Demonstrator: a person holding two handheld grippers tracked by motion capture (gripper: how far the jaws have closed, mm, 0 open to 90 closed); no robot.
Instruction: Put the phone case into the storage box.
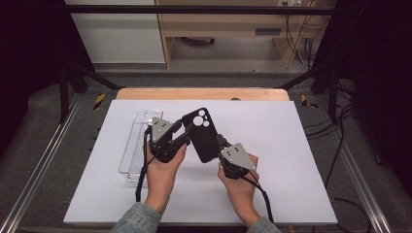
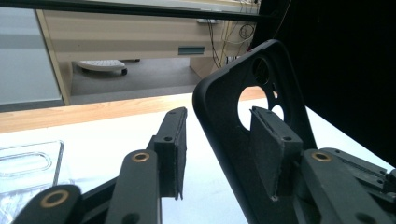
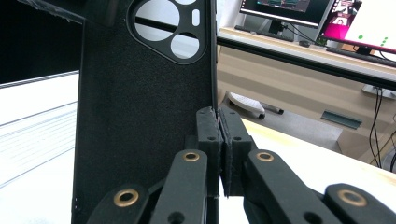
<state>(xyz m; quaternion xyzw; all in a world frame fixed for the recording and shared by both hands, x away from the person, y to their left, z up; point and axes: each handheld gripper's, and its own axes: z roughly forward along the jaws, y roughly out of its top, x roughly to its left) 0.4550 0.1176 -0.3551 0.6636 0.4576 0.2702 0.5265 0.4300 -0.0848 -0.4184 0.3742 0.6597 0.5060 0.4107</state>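
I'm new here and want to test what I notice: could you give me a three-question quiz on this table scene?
1. True or false: the right gripper pinches an edge of the black phone case.
2. What lies on the white board left of the hands? A) a clear case B) a red mug C) a spoon
3. How many round holes does the black case's camera cut-out show in the high view?

Key: 1 true; 2 A, the clear case; 3 three.

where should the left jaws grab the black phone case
On its long side rim just below the camera cutout. The black phone case stands tilted off the table, pinched at its lower edge by the right gripper, so the left gripper straddles the rim from the left.
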